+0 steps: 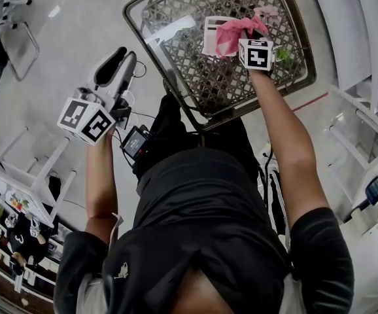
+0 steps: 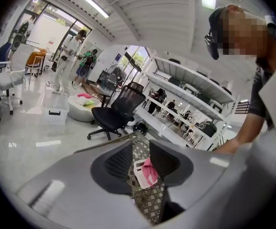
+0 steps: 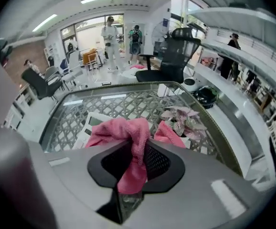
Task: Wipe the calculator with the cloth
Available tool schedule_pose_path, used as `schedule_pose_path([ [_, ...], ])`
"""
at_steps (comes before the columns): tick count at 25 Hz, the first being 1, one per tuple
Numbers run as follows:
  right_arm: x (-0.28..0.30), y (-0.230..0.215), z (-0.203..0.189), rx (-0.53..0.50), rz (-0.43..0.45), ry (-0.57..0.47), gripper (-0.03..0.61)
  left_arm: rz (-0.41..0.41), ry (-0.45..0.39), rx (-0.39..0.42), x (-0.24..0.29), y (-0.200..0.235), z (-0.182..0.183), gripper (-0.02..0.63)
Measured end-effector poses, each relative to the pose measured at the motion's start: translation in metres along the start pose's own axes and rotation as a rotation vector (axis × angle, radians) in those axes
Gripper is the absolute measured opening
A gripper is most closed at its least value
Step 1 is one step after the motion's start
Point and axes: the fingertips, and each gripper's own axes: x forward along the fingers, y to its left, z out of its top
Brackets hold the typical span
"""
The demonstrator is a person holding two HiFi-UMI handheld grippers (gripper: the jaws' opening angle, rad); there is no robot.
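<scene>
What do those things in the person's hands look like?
The left hand-held gripper and right hand-held gripper match: smooth grey bodies with two black ribbed pads at the tip. Each carries a white cube printed with black square markers, the left cube and the right cube. The person wears a black short-sleeved shirt.
</scene>
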Motion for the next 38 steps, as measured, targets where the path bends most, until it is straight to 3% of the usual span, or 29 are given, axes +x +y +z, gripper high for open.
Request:
schedule_pose_path([
  [5,0.000,0.010,0.001,0.154,-0.003,-0.005,0.064,0.017,0.006,-0.019,-0.005,0.001,0.000,0.156],
  [12,0.001,0.019,0.002,0.206,-0.040,0.003,0.064,0.037,0.003,-0.033,-0.015,0.012,-0.005,0.156],
  [31,0.011,0.057,0.018,0.189,0.009,0.004,0.066,0.044,-0.022,-0.045,-0.030,0.031,-0.012,0.156],
  [38,0.014,0.070,0.027,0.126,0.053,0.005,0.066,0.056,-0.003,-0.055,-0.031,0.031,-0.013,0.156],
])
